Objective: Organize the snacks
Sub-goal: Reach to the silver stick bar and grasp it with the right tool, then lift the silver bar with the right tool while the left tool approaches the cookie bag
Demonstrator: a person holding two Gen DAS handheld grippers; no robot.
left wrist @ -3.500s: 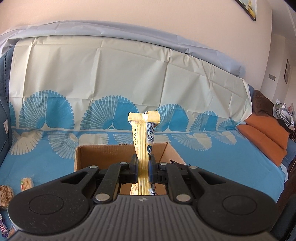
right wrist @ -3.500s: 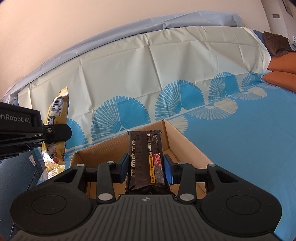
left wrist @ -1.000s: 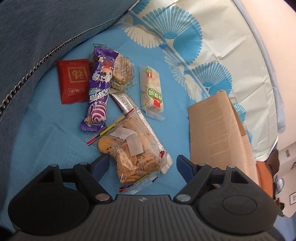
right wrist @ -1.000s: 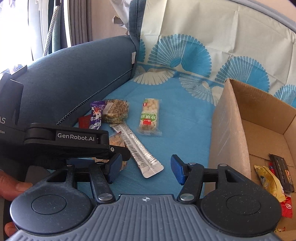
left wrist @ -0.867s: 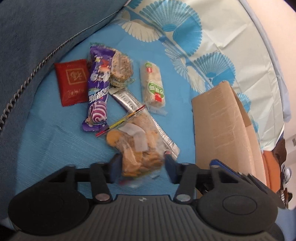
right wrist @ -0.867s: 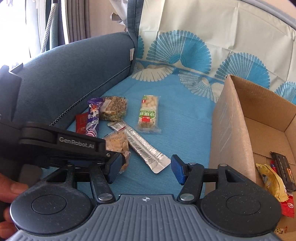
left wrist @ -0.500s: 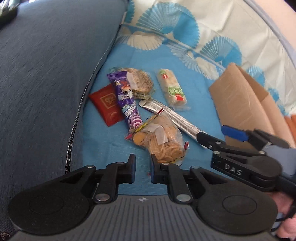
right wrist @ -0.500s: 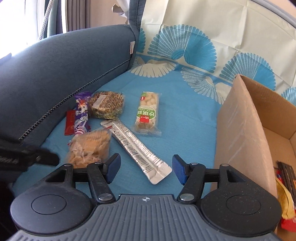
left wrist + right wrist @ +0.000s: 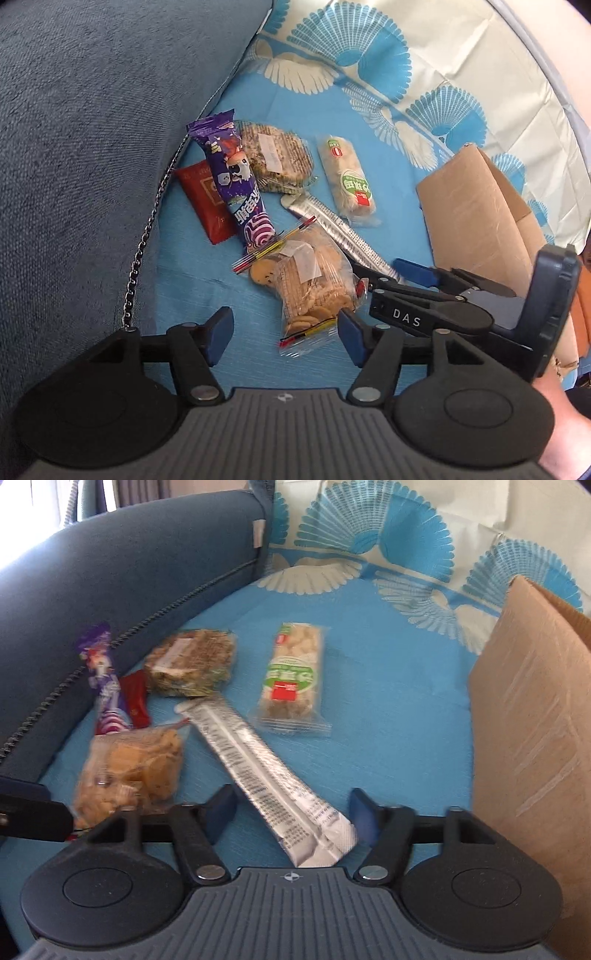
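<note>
Both grippers have left the box and now hang over the loose snacks on the blue cloth, their earlier packets gone from the jaws.

Left wrist view: the left gripper (image 9: 284, 338), clenched half a second ago, is opening, with nothing pressed between its pads. The cookie bag (image 9: 308, 286) lies just ahead, its near end close to the right pad. Beyond it sit the purple bar (image 9: 236, 184), red packet (image 9: 208, 201), seed cake (image 9: 275, 158), green bar (image 9: 349, 181) and silver stick (image 9: 332, 225). The right gripper (image 9: 384, 269) reaches in from the right beside the cardboard box (image 9: 476, 218).

Right wrist view: the right gripper (image 9: 291, 814) has dropped closer to the cloth. Its jaws are closing with the silver stick's (image 9: 273, 775) near end between them, not yet pinched. The box (image 9: 532, 720) stands close on the right.

Likely each hand is starting a fresh pick, with six snacks left outside.
</note>
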